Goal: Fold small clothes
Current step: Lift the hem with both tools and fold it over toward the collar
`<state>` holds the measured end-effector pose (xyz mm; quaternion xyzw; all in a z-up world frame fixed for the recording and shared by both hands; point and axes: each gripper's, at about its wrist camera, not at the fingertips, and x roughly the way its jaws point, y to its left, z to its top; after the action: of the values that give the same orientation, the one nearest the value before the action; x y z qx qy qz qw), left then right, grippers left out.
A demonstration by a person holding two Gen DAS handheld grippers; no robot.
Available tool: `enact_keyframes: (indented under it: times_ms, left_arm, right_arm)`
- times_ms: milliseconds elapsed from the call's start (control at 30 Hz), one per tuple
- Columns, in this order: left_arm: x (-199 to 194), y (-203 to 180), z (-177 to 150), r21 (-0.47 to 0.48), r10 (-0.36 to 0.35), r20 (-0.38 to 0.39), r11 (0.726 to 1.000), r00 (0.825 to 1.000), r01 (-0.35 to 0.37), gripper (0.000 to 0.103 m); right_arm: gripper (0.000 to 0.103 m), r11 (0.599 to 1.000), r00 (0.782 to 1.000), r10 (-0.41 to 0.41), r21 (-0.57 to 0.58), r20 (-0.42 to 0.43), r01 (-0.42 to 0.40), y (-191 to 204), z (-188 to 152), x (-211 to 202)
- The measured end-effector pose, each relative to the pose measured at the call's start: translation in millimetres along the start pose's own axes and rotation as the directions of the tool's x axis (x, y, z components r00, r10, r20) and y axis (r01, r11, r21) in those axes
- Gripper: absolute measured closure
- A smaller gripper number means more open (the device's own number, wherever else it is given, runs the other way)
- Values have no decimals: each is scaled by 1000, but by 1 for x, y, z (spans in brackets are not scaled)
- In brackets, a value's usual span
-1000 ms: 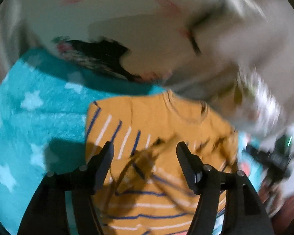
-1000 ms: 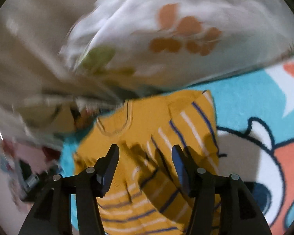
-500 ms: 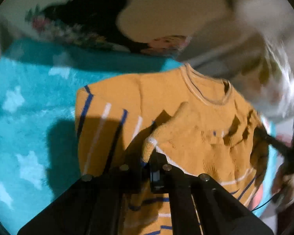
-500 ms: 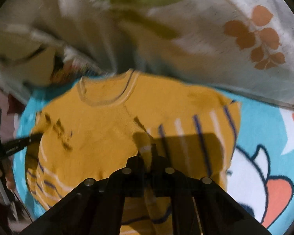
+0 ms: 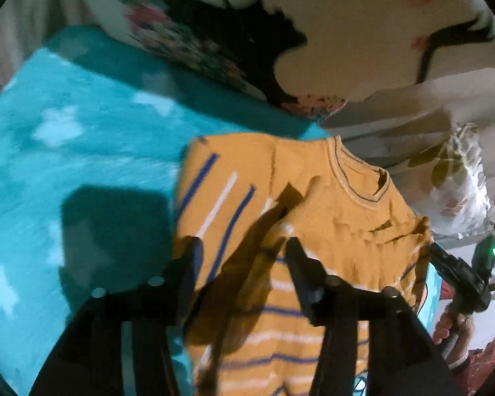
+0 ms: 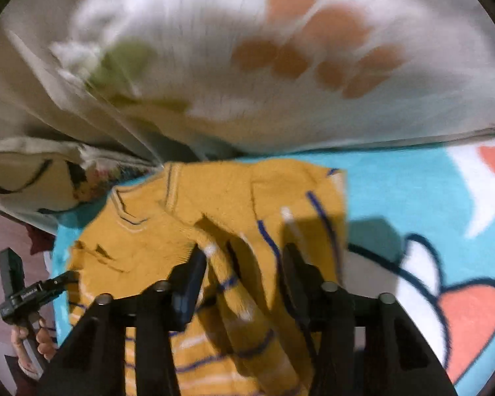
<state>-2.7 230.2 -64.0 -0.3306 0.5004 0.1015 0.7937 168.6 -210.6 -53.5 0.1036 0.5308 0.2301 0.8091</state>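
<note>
An orange sweater (image 5: 313,204) with blue and white stripes lies on a teal blanket (image 5: 82,138), neckline towards the pillows. My left gripper (image 5: 242,250) hovers over its left sleeve. Its jaws are opening, and the pads stand apart from the folded cloth beneath them. In the right wrist view the sweater (image 6: 214,198) shows its other sleeve folded inward. My right gripper (image 6: 242,260) is over that sleeve with its jaws opening too, and the sleeve runs loose between the fingers without being pinched. A person's hand (image 5: 452,326) holds the right tool at the picture's right edge.
A white pillow (image 5: 231,49) with a black and flowery print lies behind the sweater. A pale pillow (image 6: 313,49) with orange leaves lies beside it. The blanket carries a cartoon print (image 6: 462,297) on the right. A hand (image 6: 33,340) grips the left tool at the left edge.
Both grippers were open a second ago and shut on the sleeves half a second ago. Now both stand open again, with the sleeves let go and lying folded over the sweater's body.
</note>
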Motion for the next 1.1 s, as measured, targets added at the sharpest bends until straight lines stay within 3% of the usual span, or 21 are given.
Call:
enact_keyframes:
  times_ms: [233, 500, 567, 633, 733, 900, 967, 1000, 1033, 1100]
  left_arm:
    - [-54, 47, -61, -141, -74, 69, 986, 995, 83, 33]
    - [-22, 38, -135, -195, -210, -24, 960, 977, 201, 30]
    - [-9, 30, -139, -196, -246, -39, 952, 969, 234, 28]
    - [0, 25, -138, -185, -257, -39, 952, 966, 246, 28]
    - [7, 17, -127, -161, -265, -21, 953, 964, 258, 21]
    - [22, 0, -105, -132, -244, -15, 962, 970, 240, 21]
    - [27, -4, -98, -137, -199, -19, 971, 980, 195, 31]
    - [28, -5, -95, -136, -161, -32, 978, 986, 156, 72]
    - [30, -6, -92, -137, -142, -56, 982, 988, 133, 87]
    - [24, -1, -92, -171, -152, -61, 975, 987, 140, 89]
  right_arm:
    - [44, 977, 993, 113, 179, 37, -118, -59, -66, -71]
    - [43, 913, 969, 245, 344, -37, -218, -77, -149, -40]
    - [43, 900, 960, 276, 362, -37, -245, -72, -154, -29]
    - [42, 912, 962, 272, 329, -36, -246, -63, -151, -20]
    - [40, 924, 965, 261, 294, -13, -245, -51, -140, -8]
    - [40, 919, 962, 271, 287, 35, -269, -43, -116, 10]
    - [52, 914, 963, 265, 306, 52, -268, -42, -109, 17]
    - [71, 905, 962, 267, 330, 50, -269, -45, -106, 22]
    - [74, 894, 959, 280, 351, 49, -279, -47, -105, 26]
    - [80, 853, 944, 324, 411, 67, -321, -57, -106, 25]
